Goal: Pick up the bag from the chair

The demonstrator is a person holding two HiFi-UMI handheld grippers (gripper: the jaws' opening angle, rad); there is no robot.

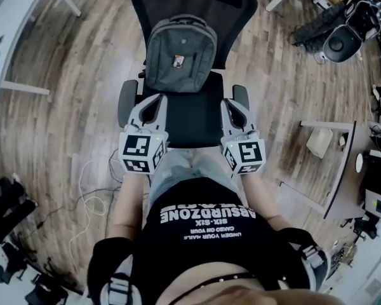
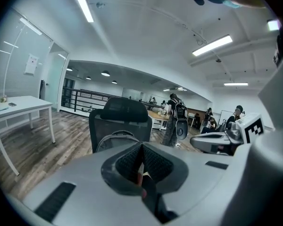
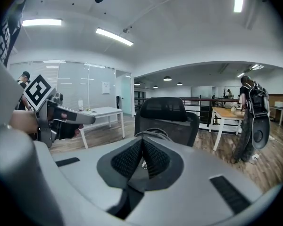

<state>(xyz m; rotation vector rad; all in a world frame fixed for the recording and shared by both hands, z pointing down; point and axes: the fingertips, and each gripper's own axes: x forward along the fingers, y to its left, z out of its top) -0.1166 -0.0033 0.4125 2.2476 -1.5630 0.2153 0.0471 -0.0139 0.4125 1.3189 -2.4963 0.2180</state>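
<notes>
A grey backpack (image 1: 180,53) stands upright on a black office chair (image 1: 193,116), leaning against the mesh backrest. Both grippers are held side by side in front of the chair, short of the bag. In the head view my left gripper (image 1: 156,101) is over the seat's left edge by the armrest, and my right gripper (image 1: 232,103) is over its right edge. Each one is shut with nothing between its jaws. The left gripper view shows the left gripper (image 2: 142,146) pointing at the backpack (image 2: 115,138). In the right gripper view the backpack's top (image 3: 153,133) peeks above the right gripper (image 3: 142,143).
A white table (image 1: 13,37) stands at the far left and a desk (image 1: 343,170) at the right. Cables (image 1: 89,189) lie on the wooden floor left of my legs. Black gear (image 1: 343,30) sits at the top right. A person with a backpack (image 2: 177,119) stands behind the chair.
</notes>
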